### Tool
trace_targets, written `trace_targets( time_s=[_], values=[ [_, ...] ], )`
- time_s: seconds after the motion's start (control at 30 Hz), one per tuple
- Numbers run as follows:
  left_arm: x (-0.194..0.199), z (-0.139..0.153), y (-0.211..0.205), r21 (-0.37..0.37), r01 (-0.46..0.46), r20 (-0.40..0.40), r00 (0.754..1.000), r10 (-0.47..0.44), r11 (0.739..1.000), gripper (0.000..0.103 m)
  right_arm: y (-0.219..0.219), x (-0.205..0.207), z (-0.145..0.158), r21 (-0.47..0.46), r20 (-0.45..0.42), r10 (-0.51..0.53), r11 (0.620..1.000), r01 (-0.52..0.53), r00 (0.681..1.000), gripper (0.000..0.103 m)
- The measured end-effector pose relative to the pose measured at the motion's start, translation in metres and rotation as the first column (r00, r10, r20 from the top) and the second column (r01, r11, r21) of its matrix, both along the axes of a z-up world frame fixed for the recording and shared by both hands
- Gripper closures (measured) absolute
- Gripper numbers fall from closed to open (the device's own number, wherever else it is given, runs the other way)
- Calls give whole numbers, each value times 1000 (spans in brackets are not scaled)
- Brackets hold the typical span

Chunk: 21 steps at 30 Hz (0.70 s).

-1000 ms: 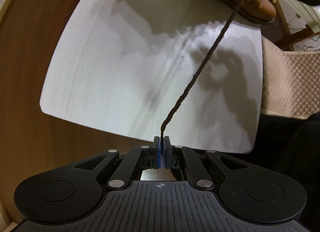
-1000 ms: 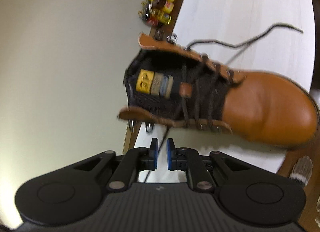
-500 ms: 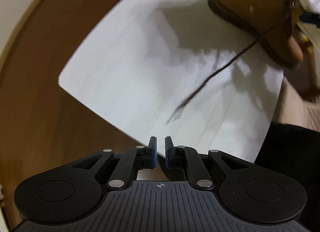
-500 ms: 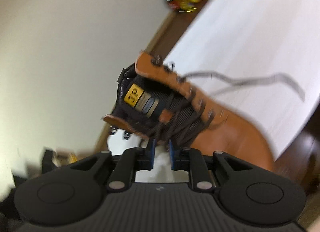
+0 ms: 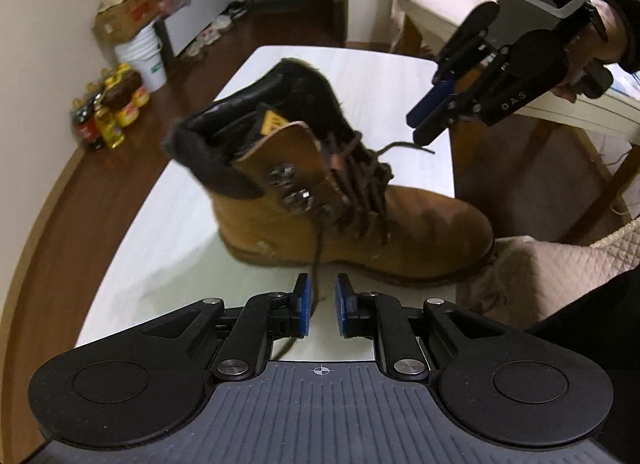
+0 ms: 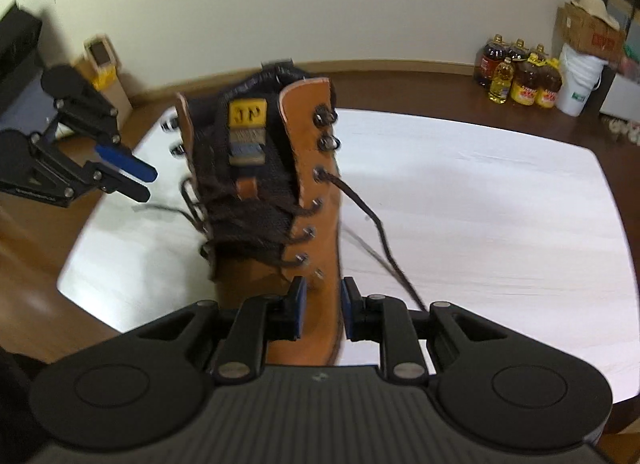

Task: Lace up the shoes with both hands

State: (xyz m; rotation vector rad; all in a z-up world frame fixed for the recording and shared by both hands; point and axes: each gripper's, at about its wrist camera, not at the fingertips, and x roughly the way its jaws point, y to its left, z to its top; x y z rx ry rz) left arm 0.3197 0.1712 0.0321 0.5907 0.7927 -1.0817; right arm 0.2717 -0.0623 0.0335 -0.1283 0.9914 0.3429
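White tabletop (image 5: 392, 76) sat over a dark wood floor (image 5: 80, 192); largest item on it was a tan leather boot (image 5: 400, 224), upright on its sole near the table's front edge, toe toward a quilted pink cushion (image 5: 560, 264). Boot collar was dark and padded, tongue carried a yellow tag (image 6: 248, 114). Metal hooks and eyelets (image 6: 325, 141) ran up both flaps; the upper ones stood unlaced.

Left gripper (image 5: 321, 306) hovered low in front of the boot, jaws parted and opening. One end of the dark brown lace (image 5: 318, 248) hung down from the boot's side and passed between the blue pads (image 5: 305, 304), close by the left one; no pinch on it.

Right gripper (image 5: 424, 120) was held by a hand (image 5: 600, 44) above and beyond the toe, jaws spread, nothing between them. The other lace end (image 5: 404, 146) lay loose just beneath its tips.

Cooking-oil bottles (image 5: 108, 112) and a white bucket (image 5: 142, 56) stood on the floor by the wall.
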Motion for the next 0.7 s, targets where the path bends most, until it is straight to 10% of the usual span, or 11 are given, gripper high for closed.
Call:
trace_targets(
  time_s=[0.37,0.7],
  values=[
    [4,-8,1,-75,-119,4,993,120,990,89,7,26,-15,-172,43,236,959,-225,971,79],
    [-2,-4,-30,47,-235,35,972,234,971,89,9,72,-41,-278,146,656,746,-606,741,78]
  ],
)
